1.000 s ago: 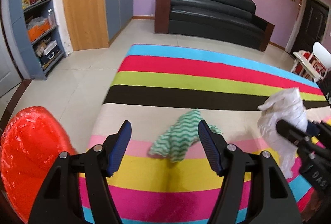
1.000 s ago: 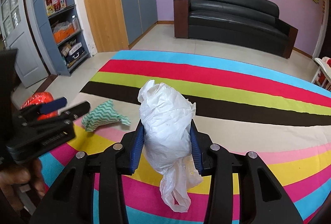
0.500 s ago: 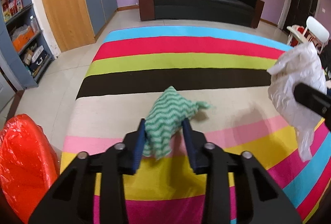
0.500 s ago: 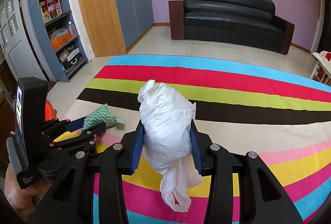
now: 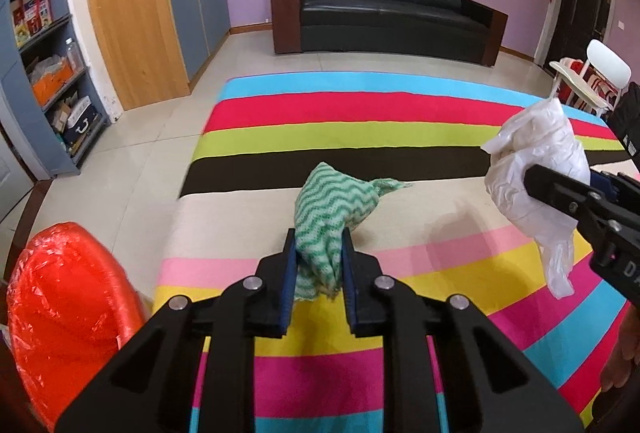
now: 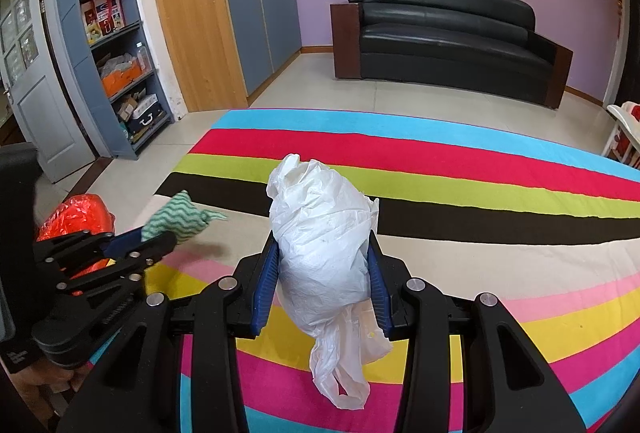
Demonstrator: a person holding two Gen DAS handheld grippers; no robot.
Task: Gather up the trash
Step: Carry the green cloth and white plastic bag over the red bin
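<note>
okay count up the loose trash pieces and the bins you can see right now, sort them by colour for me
Green-and-white: 1, the zigzag cloth pinched in the left gripper.
White: 1, the plastic bag clamped in the right gripper.
Red: 1, the bin with a red liner beside the striped cover.
Total: 3

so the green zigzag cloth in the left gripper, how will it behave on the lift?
Probably floppy: the green zigzag cloth bunches between the left gripper pads, a corner trailing sideways. Likely light, since it crumples into a loose wad. It may sag or drag on the striped rug, though slipping looks unlikely.
</note>
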